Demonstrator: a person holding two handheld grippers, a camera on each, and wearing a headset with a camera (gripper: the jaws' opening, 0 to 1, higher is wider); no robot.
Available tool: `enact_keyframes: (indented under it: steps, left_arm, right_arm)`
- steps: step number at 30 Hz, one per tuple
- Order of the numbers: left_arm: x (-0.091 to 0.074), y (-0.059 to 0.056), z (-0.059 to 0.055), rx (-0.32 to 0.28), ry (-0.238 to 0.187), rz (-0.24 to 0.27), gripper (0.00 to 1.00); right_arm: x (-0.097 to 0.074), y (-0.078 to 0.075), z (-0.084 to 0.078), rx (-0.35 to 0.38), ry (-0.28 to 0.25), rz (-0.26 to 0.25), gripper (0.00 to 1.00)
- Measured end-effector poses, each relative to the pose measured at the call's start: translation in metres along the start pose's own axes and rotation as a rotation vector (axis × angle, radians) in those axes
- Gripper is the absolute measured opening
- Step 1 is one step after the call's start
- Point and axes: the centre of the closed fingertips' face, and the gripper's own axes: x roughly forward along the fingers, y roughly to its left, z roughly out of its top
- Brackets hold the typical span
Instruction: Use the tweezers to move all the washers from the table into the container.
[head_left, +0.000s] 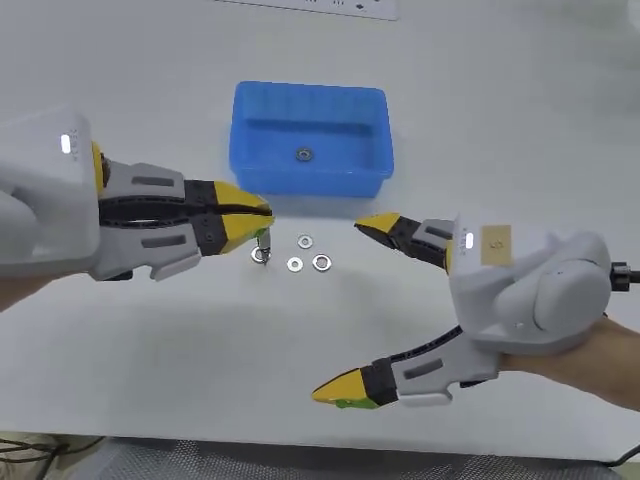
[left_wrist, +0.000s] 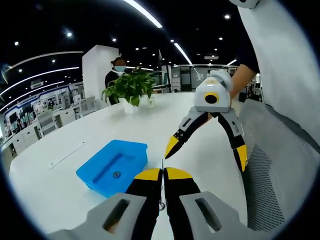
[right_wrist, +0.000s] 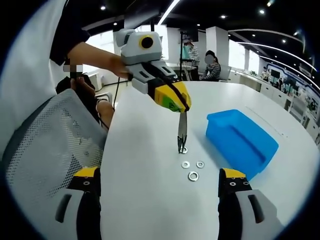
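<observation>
Fingertips (head_left: 243, 197) of the left gripper (head_left: 264, 214) pressed together, yellow tip against yellow tip, clamped on the tweezers (head_left: 263, 238). Tweezers pointing down from those tips to the table (head_left: 150, 330), roughly upright in the right gripper view (right_wrist: 182, 131), prongs close together at the bottom. Right at the prong ends, one washer (head_left: 260, 255) flat on the table, touching the metal or very nearly so. Whether pinched between the prongs or merely beside them, impossible to tell.

Just beside it, on the side away from the left gripper, three more of the same, slightly apart from one another. Second washer (head_left: 305, 241) toward the container, third washer (head_left: 294, 264) and fourth washer (head_left: 321, 262) toward the person, all flat on the white surface.

Beyond that group, a blue container (head_left: 345, 150), open at the top, with a single loose washer (head_left: 304, 154) on its floor near the middle.

Across the washers from the left gripper, the right gripper (head_left: 340, 310), fingers spread wide apart. One fingertip (head_left: 372, 226) near the group, the other well back toward the table's near edge. In the right gripper view, the washers on the table ahead, between its two jaws.
</observation>
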Motion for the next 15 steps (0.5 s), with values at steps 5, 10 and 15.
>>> enact_keyframes:
  steps: [5, 10, 15]
  left_arm:
    - [-0.002, 0.006, -0.002, 0.001, 0.047, -0.003, 0.05]
    - [-0.002, 0.003, -0.003, -0.019, 0.065, -0.028, 0.05]
    - [-0.001, 0.001, -0.002, -0.026, 0.077, -0.031, 0.05]
  right_arm:
    - [0.009, -0.006, 0.010, 0.009, -0.023, 0.012, 0.97]
    - [0.028, -0.016, 0.033, 0.052, -0.078, 0.068, 0.88]
    - [0.046, -0.027, 0.042, 0.043, -0.062, 0.103, 0.72]
